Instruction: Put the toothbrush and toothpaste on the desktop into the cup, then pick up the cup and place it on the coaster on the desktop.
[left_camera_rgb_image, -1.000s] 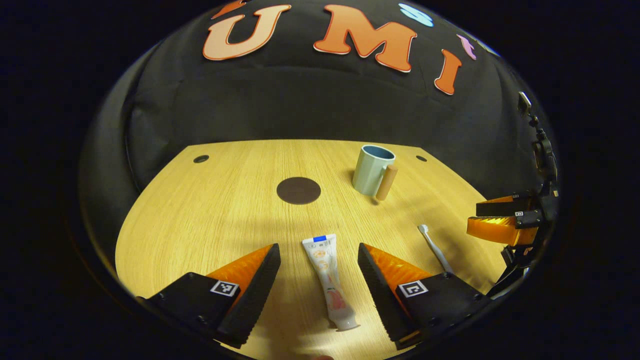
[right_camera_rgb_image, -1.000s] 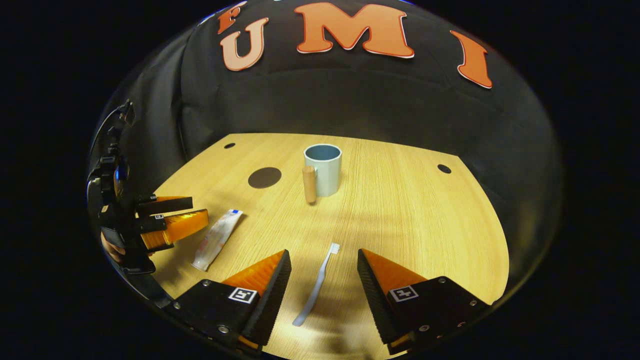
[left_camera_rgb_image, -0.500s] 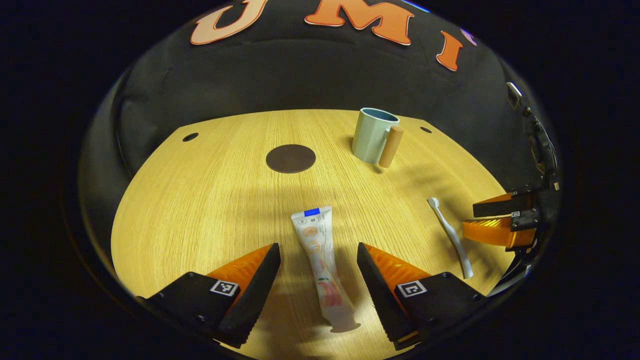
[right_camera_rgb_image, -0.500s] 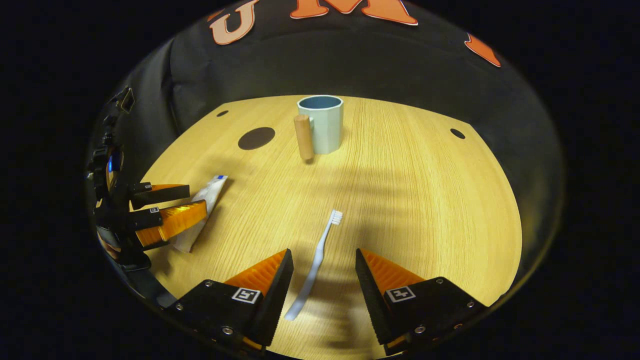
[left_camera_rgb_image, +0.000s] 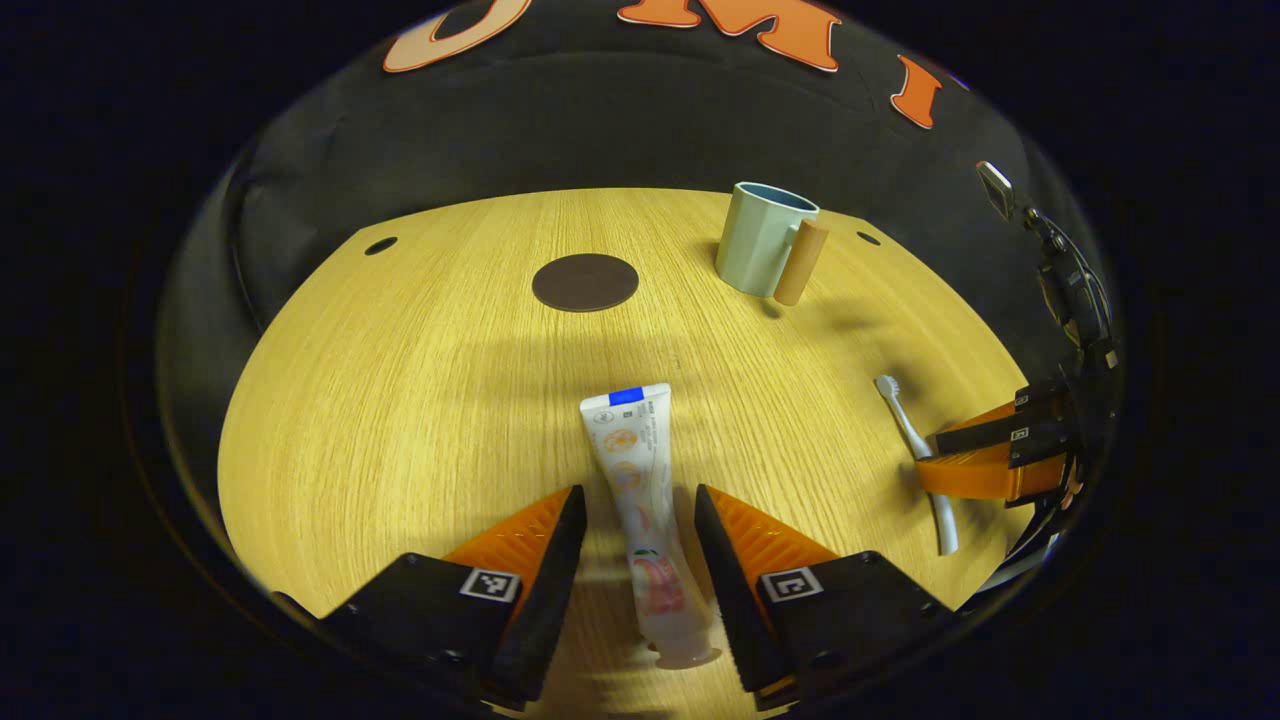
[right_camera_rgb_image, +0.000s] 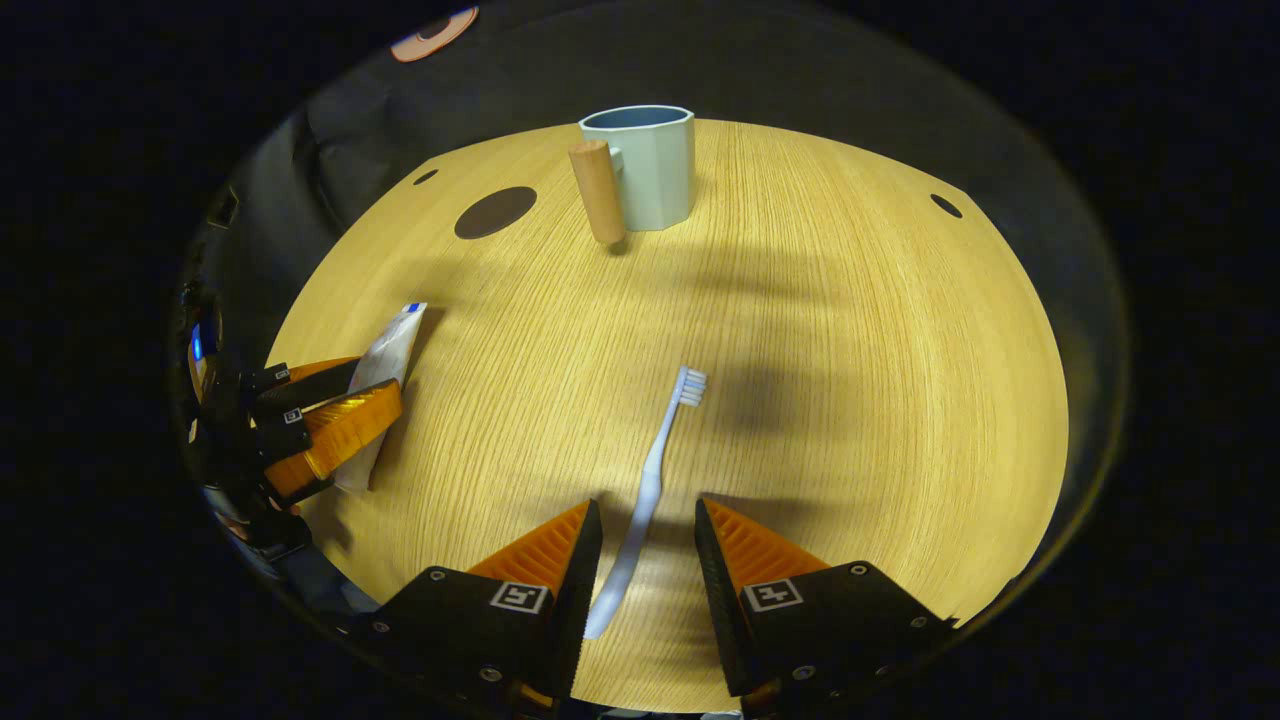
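On the desktop (left_camera_rgb_image: 400, 380), both jaws spread, straddling toothpaste (left_camera_rgb_image: 640, 490) and toothbrush (right_camera_rgb_image: 650, 480), cup (right_camera_rgb_image: 645, 165) apart.

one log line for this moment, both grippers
left gripper: open, straddling toothpaste | right gripper: open, straddling toothbrush | cup: empty, off coaster

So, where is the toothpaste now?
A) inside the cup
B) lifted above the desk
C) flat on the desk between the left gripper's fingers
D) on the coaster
C: the toothpaste lies flat on the desk, between the fingers of the left gripper.
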